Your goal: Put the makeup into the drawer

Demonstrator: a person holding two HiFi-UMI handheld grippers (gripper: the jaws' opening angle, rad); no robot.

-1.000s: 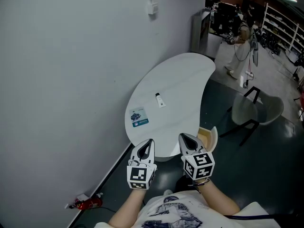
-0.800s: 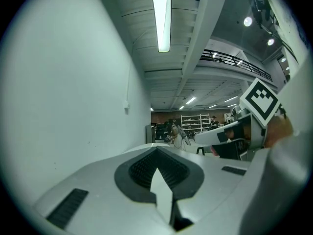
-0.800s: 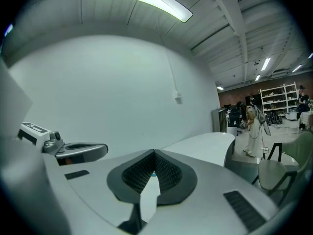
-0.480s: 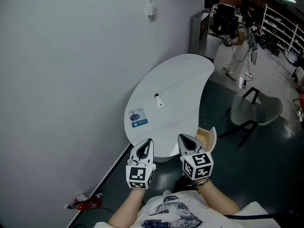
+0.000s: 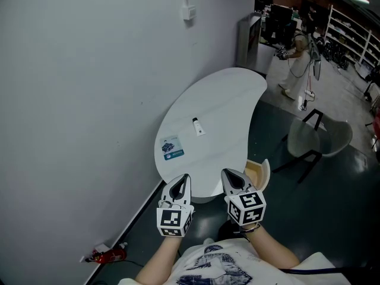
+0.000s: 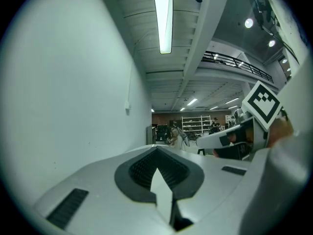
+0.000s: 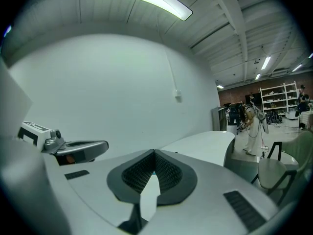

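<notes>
your left tongs (image 5: pixel 184 179) and right tongs (image 5: pixel 228 173) are both pressed closed and empty at the near edge of the bench (image 5: pixel 228 91). the makeup tube (image 5: pixel 199 125) lies mid-bench, well apart from the drawer (image 5: pixel 259 172), which looks open. spread the right tongs before reaching, then pinch across its narrow body.

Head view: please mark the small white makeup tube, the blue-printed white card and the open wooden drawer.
small white makeup tube (image 5: pixel 198 126), head view, middle of its body.
blue-printed white card (image 5: pixel 173 147), head view, centre of its printed face.
open wooden drawer (image 5: pixel 254 174), head view, its bare tan inside.
</notes>
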